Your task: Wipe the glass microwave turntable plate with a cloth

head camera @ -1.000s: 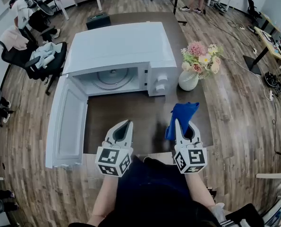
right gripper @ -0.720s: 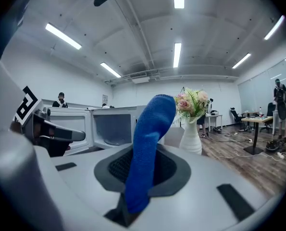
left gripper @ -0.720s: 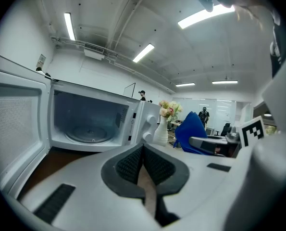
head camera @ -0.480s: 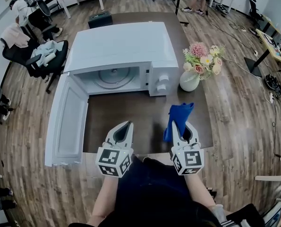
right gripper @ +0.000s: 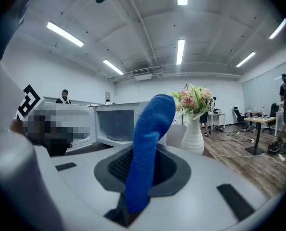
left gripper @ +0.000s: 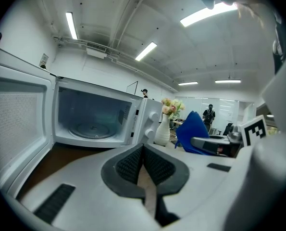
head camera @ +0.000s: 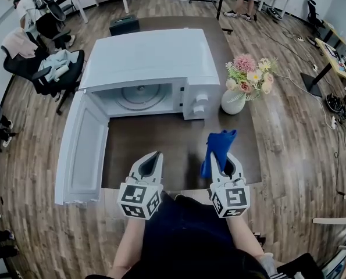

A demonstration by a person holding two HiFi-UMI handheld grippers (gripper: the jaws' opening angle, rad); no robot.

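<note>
Gripping the blue cloth (head camera: 218, 143), right tongs (head camera: 221, 159) have edged back slightly.

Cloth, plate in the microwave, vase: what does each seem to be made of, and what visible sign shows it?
Cloth: blue textile, perhaps microfibre; matt, with a fine knobbly weave.
Plate: likely glass; a pale disc with moulded rings and a slight sheen.
Vase: probably ceramic; white, opaque, smooth.

Before you, on the dark surface (head camera: 161, 144): white microwave (head camera: 143, 54) (door hanging open toward your left), white vase (head camera: 231, 102) of flowers just beside it, black case (head camera: 124, 23) behind. Office chairs (head camera: 55, 70) on the wood floor (head camera: 295, 127).
</note>
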